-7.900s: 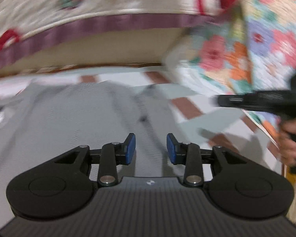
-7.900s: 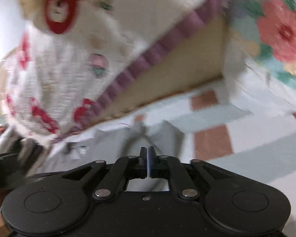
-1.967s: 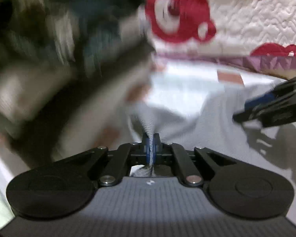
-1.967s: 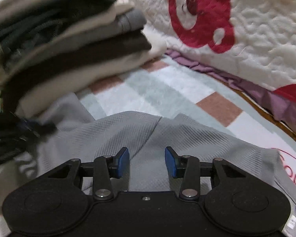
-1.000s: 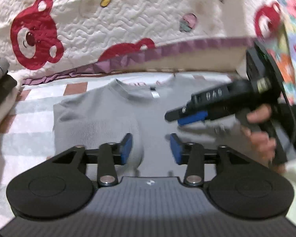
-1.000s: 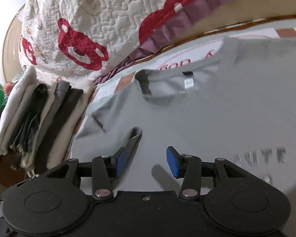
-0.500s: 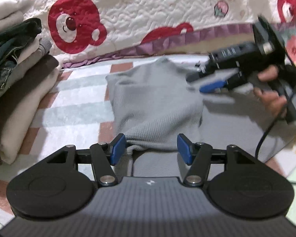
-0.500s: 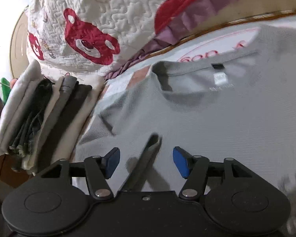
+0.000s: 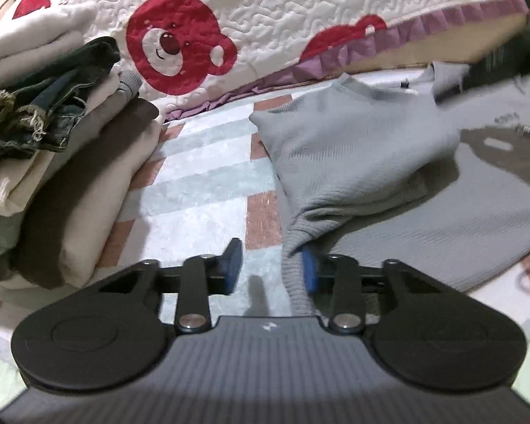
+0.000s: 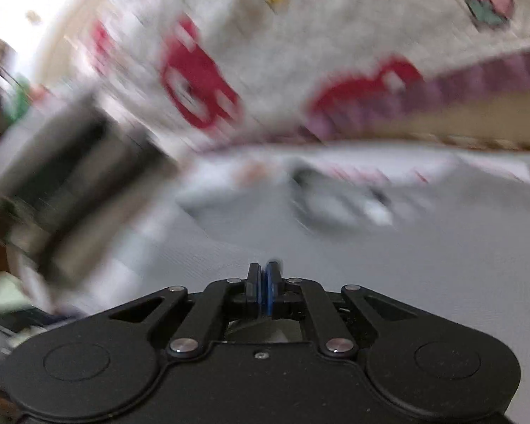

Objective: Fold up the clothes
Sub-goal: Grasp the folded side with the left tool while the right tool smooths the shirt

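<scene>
A grey knit sweater [image 9: 353, 155] lies on the checked mat, its left sleeve folded over the body. My left gripper [image 9: 270, 270] is open just above the mat, with the sleeve's cuff [image 9: 293, 247] lying against its right pad. In the blurred right wrist view the right gripper [image 10: 264, 288] has its pads pressed together low over the grey sweater [image 10: 371, 254]; whether cloth is pinched between them is hidden. The right gripper itself shows only as a dark blur at the upper right of the left wrist view.
A stack of folded clothes [image 9: 49, 162] stands at the left on the checked mat [image 9: 201, 183]. A white quilt with red bears [image 9: 229, 24] hangs over the bed edge behind. The stack [image 10: 63, 176] and quilt [image 10: 229, 70] also appear blurred in the right wrist view.
The left gripper has drawn back and left, staying open; the cuff now rests at its right pad. The right gripper has gone from open to shut and is moving fast.
</scene>
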`<state>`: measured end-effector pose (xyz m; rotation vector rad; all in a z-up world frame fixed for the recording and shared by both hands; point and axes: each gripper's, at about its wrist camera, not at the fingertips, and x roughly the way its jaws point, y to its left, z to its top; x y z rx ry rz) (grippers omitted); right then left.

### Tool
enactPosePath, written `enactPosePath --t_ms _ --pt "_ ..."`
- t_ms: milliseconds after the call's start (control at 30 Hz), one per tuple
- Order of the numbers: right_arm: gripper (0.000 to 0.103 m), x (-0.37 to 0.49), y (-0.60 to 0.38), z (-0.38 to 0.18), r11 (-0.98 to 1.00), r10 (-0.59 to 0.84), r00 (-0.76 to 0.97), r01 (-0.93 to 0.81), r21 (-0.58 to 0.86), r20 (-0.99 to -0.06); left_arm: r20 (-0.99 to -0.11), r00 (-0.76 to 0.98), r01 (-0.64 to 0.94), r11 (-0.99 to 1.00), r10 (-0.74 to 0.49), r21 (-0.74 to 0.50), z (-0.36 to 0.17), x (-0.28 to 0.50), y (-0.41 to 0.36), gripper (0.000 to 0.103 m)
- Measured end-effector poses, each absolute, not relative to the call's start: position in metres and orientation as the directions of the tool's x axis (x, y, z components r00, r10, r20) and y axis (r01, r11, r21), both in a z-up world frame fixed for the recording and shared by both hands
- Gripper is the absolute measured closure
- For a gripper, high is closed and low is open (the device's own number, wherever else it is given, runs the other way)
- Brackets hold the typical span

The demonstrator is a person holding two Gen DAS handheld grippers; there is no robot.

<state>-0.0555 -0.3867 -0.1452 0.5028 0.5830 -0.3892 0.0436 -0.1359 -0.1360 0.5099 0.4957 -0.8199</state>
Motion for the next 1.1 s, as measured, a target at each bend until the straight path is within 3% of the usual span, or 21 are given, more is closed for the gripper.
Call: enactPosePath --t_ms 133,167,200,267,367,467,633,667,700,733,833,1033,1100 --pt "0.093 -0.051 -0.399 -0.132 0.803 -0.239 0.747 0.512 0.306 -0.621 -0.567 0.595 0.784 0.566 -0.57 0.254 -0.134 0.032 -0.135 0.077" --pt "0.087 -0.044 -0.4 -0.123 0.821 -0.219 0.766 0.479 0.309 -0.605 -0.568 0.592 0.79 0.553 -0.572 0.266 -0.134 0.03 -0.135 0.078" --pt "0.073 -0.036 -0.403 -0.115 0.837 -0.186 0.785 0.441 0.323 -0.59 -0.569 0.588 0.795 0.539 -0.575 0.277 -0.135 0.027 -0.136 0.08" --pt "0.058 -0.011 -0.411 -0.102 0.852 -0.072 0.828 0.341 0.398 -0.556 -0.573 0.577 0.804 0.528 -0.582 0.274 -0.136 0.026 -0.137 0.082" --pt "0.054 0.048 -0.406 -0.092 0.882 0.089 0.834 0.188 0.432 -0.545 -0.572 0.577 0.803 0.533 -0.583 0.267 -0.138 0.027 -0.138 0.094" --pt "0.052 0.114 -0.392 -0.102 0.908 0.197 0.762 0.096 0.408 -0.617 -0.572 0.573 0.807 0.526 -0.587 0.269 -0.138 0.026 -0.139 0.095" --pt "0.051 0.178 -0.387 -0.147 0.876 0.225 0.622 0.209 0.435 -0.751 -0.582 0.559 0.819 0.504 -0.59 0.276 -0.14 0.026 -0.137 0.095" --pt "0.058 0.182 -0.382 -0.15 0.892 0.196 0.62 0.209 0.4 -0.76 -0.583 0.559 0.819 0.504 -0.589 0.275 -0.141 0.026 -0.136 0.095" --pt "0.095 0.186 -0.378 -0.15 0.916 0.154 0.634 0.197 0.351 -0.757 -0.584 0.559 0.819 0.504 -0.589 0.275 -0.141 0.026 -0.136 0.096" --pt "0.097 0.187 -0.378 -0.149 0.923 0.138 0.652 0.188 0.336 -0.745 -0.585 0.558 0.819 0.504 -0.588 0.275 -0.142 0.026 -0.135 0.096" --pt "0.097 0.184 -0.401 -0.147 0.866 0.165 0.727 0.216 0.451 -0.666 -0.588 0.558 0.819 0.504 -0.586 0.274 -0.143 0.026 -0.133 0.098" --pt "0.095 0.167 -0.429 -0.149 0.858 0.096 0.801 0.234 0.457 -0.591 -0.594 0.556 0.819 0.504 -0.582 0.273 -0.145 0.027 -0.128 0.101" --pt "0.065 0.15 -0.44 -0.147 0.806 0.1 0.816 0.269 0.527 -0.569 -0.596 0.555 0.819 0.504 -0.581 0.273 -0.146 0.027 -0.127 0.1"
